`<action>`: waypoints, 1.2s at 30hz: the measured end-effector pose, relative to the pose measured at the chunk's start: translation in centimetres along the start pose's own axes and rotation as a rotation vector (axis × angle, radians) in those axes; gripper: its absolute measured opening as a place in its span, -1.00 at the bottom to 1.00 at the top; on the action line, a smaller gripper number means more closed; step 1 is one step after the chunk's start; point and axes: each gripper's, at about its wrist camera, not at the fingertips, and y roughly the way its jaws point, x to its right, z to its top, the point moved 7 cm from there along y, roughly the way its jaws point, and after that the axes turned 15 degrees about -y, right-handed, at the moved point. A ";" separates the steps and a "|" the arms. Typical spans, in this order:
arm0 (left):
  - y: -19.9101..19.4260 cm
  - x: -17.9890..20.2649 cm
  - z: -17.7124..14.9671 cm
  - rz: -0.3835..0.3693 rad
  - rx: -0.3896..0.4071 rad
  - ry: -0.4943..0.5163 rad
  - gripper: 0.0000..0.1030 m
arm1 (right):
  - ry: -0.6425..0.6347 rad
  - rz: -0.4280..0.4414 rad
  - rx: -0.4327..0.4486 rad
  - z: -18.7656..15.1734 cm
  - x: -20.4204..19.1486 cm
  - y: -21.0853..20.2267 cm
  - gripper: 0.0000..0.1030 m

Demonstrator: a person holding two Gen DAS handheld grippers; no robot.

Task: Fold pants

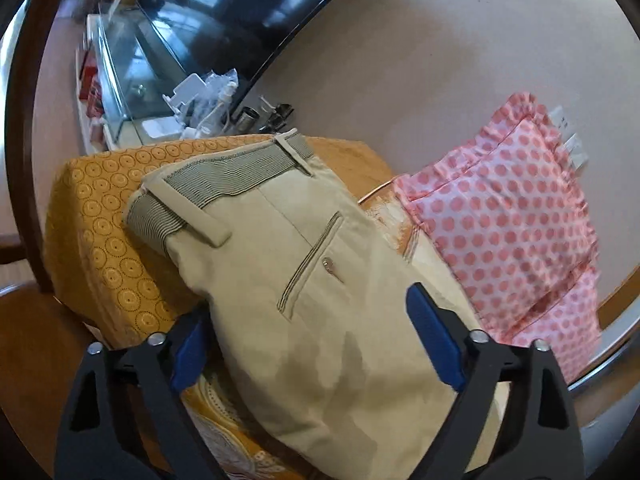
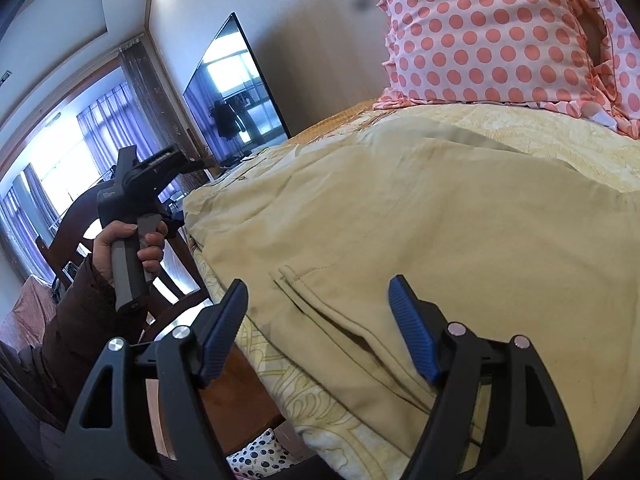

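Beige pants (image 1: 320, 300) lie folded on a yellow patterned bedcover (image 1: 96, 208), waistband with striped elastic toward the far end, back pocket facing up. My left gripper (image 1: 308, 320) is open just above the pants, its blue pads on either side of the fabric and holding nothing. In the right wrist view the pants (image 2: 420, 220) spread across the bed. My right gripper (image 2: 316, 304) is open over the pants' near edge by a seam, empty. The left gripper's handle (image 2: 132, 216), held in a hand, shows at the left.
A pink polka-dot pillow (image 1: 504, 216) (image 2: 500, 32) leans at the head of the bed against the wall. A large TV (image 2: 236, 92) and a cluttered glass stand (image 1: 160, 80) are beyond the bed. A wooden chair (image 2: 72, 240) stands beside the bed.
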 end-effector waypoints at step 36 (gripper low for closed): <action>-2.2 21.1 -42.5 -0.299 -0.513 1.097 -0.86 | 0.417 -0.547 0.308 -9.2 13.4 -25.7 0.53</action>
